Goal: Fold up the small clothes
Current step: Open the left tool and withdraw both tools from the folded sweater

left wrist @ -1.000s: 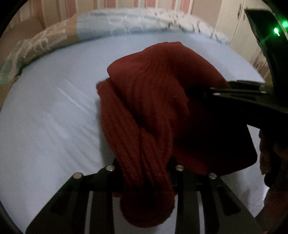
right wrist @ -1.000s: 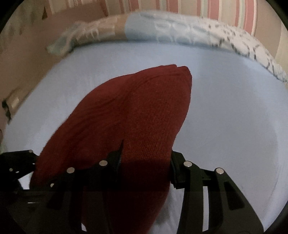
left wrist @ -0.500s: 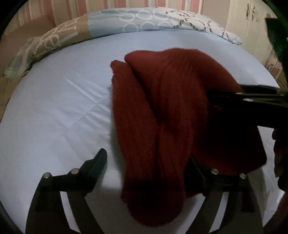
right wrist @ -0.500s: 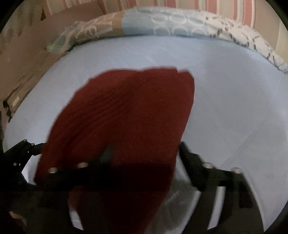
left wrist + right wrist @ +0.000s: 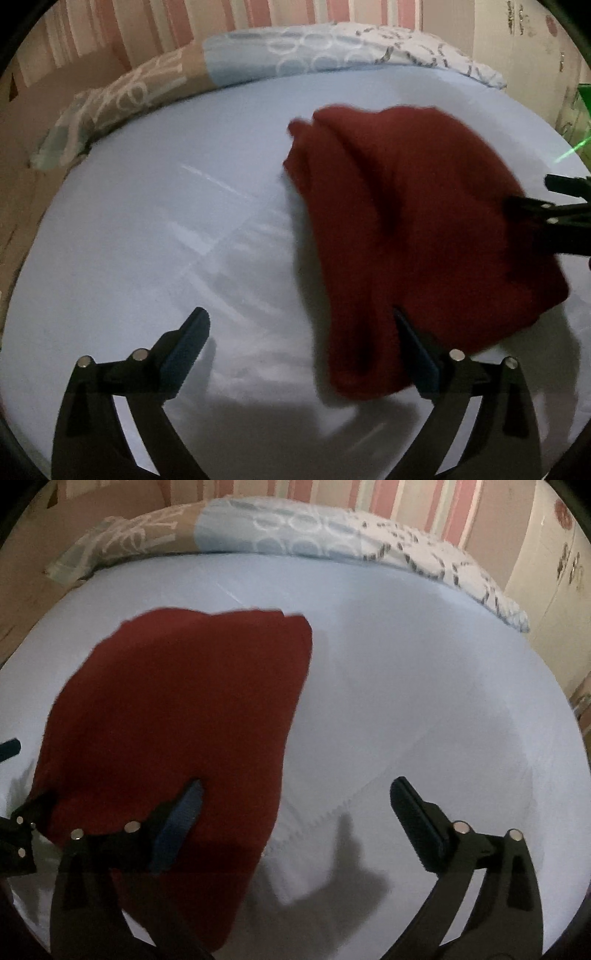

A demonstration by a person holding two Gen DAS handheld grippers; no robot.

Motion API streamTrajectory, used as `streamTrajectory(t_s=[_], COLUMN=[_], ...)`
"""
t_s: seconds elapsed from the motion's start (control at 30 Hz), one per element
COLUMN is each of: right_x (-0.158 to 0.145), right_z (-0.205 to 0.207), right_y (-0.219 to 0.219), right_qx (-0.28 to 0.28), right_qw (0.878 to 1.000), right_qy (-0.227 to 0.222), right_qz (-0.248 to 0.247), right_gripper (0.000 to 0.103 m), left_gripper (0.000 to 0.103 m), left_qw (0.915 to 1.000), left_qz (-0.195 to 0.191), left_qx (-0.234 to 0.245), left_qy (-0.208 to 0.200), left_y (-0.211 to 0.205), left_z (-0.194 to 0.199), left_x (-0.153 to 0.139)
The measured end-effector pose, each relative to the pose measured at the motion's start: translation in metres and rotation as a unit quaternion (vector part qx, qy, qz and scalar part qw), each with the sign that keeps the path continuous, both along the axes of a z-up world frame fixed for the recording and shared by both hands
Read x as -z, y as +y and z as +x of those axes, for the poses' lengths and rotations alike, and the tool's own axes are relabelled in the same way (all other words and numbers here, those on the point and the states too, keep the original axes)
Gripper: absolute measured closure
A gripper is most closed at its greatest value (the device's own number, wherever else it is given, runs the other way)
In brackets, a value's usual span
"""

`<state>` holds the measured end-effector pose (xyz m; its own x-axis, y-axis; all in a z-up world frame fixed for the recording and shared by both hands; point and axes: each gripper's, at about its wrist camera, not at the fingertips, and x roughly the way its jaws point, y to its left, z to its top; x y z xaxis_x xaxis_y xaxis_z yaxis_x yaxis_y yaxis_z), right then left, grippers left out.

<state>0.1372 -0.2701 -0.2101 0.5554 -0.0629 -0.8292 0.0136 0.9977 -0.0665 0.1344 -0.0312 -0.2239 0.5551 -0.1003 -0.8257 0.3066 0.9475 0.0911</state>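
A dark red knitted garment (image 5: pixel 406 221) lies folded on the light blue bed sheet (image 5: pixel 147 240). My left gripper (image 5: pixel 301 332) hovers over its near left edge with its jaws opening. The cloth's edge reaches in beside the right finger (image 5: pixel 413 343), and neither pad presses on it. In the right wrist view the same garment (image 5: pixel 184 720) fills the left half. The jaws of my right gripper (image 5: pixel 297 801) are opening. Its left finger (image 5: pixel 181 816) is above the cloth and its right finger (image 5: pixel 410 808) above bare sheet. Each gripper shows at the edge of the other's view.
A patterned duvet (image 5: pixel 295 59) in blue, beige and white lies bunched along the far side of the bed. Behind it is a pink striped wall. A pale wardrobe (image 5: pixel 554 561) stands at the right, and brown cardboard (image 5: pixel 14 147) lies off the bed's left side.
Both grippers were shut on the red garment and have let it go, their jaws spreading wide. The garment has settled flat on the sheet, and both grippers have drawn outward from its middle.
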Motion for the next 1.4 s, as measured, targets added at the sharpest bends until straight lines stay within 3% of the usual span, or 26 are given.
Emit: streamTrajectory(t_s=[0.1, 0.3, 0.4, 0.63, 0.8, 1.0, 1.4], right_x=[0.008, 0.004, -0.020, -0.090, -0.114, -0.109, -0.105], right_z=[0.001, -0.004, -0.019, -0.074, -0.112, -0.136, -0.190], right_y=[-0.006, -0.006, 0.003, 0.034, 0.053, 0.055, 0.070], right_qx=[0.004, 0.006, -0.012, -0.026, -0.015, 0.028, 0.071], right_qw=[1.000, 0.999, 0.998, 0.995, 0.992, 0.990, 0.982], right_qy=[0.008, -0.002, -0.020, -0.097, -0.127, -0.139, -0.176], right_qz=[0.019, 0.037, 0.053, 0.026, 0.018, 0.024, 0.010], right_gripper=[0.003, 0.004, 0.003, 0.003, 0.003, 0.003, 0.003], left_gripper=[0.001, 0.001, 0.002, 0.002, 0.002, 0.002, 0.002], left_qw=[0.9997, 0.9998, 0.9999, 0.9985, 0.9967, 0.9941, 0.9868], left_qz=[-0.022, -0.018, -0.010, -0.015, -0.031, -0.055, -0.054], left_qx=[-0.007, -0.003, -0.005, -0.015, -0.041, -0.055, -0.074], left_qy=[0.005, -0.002, -0.009, -0.050, -0.063, -0.076, -0.134], left_y=[0.008, 0.006, 0.006, 0.010, 0.023, 0.032, 0.036], left_z=[0.002, -0.001, -0.007, -0.041, -0.062, -0.088, -0.141], left_x=[0.008, 0.003, -0.010, -0.059, -0.087, -0.106, -0.116])
